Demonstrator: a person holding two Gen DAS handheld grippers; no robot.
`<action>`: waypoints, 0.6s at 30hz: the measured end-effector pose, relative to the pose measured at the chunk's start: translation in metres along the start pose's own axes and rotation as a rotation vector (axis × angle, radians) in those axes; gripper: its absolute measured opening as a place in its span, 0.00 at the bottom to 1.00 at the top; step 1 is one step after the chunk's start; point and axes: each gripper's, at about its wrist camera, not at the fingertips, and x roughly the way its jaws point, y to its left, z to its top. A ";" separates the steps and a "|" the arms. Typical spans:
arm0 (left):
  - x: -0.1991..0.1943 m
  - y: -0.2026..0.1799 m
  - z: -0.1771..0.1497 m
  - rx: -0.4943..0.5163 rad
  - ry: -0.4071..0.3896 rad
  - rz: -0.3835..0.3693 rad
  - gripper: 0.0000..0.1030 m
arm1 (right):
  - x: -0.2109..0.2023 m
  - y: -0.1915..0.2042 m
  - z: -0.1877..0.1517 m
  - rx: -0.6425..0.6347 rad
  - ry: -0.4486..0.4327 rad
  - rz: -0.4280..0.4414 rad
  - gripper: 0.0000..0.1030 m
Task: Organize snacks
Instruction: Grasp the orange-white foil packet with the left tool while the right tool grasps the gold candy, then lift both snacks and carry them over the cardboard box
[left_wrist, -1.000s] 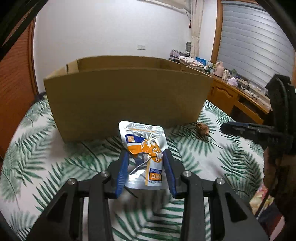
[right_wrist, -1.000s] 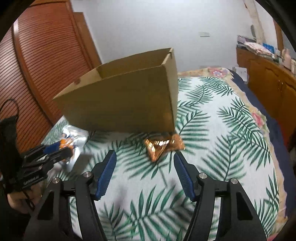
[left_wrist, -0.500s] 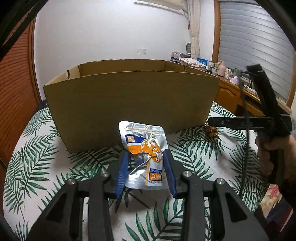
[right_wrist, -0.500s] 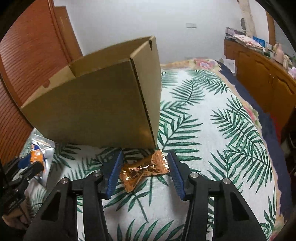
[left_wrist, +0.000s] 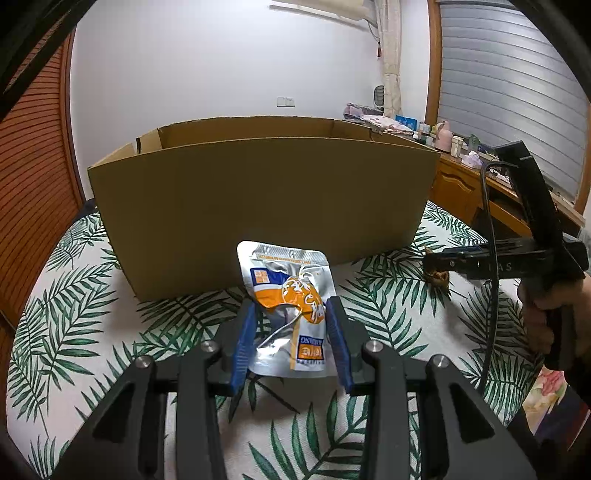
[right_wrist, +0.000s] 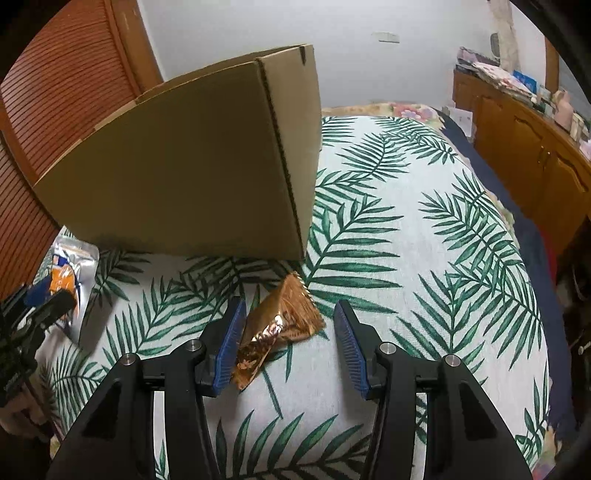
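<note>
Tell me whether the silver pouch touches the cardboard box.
Apart. The left wrist view shows leaf-print cloth between the silver pouch and the cardboard box.

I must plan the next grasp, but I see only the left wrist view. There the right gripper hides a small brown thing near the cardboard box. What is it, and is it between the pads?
Observer: It is a crinkled copper-gold foil snack wrapper. It lies on the palm-leaf bedcover, between the pads of the right gripper.
Operator: Do both pads press it?
Observer: No. One blue pad touches its edge, and the other stands apart from it.
Operator: Where is it relative to the box?
Observer: Close in front of the near corner of the brown cardboard box.
</note>
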 end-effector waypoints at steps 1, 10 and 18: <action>0.000 0.000 0.000 -0.001 -0.001 0.000 0.35 | 0.000 0.002 0.000 -0.009 0.002 -0.001 0.48; -0.001 0.002 -0.001 -0.015 -0.005 -0.001 0.35 | 0.001 0.026 -0.013 -0.118 0.025 -0.047 0.18; -0.001 0.003 -0.002 -0.023 -0.007 -0.003 0.35 | -0.007 0.022 -0.023 -0.102 -0.005 -0.004 0.18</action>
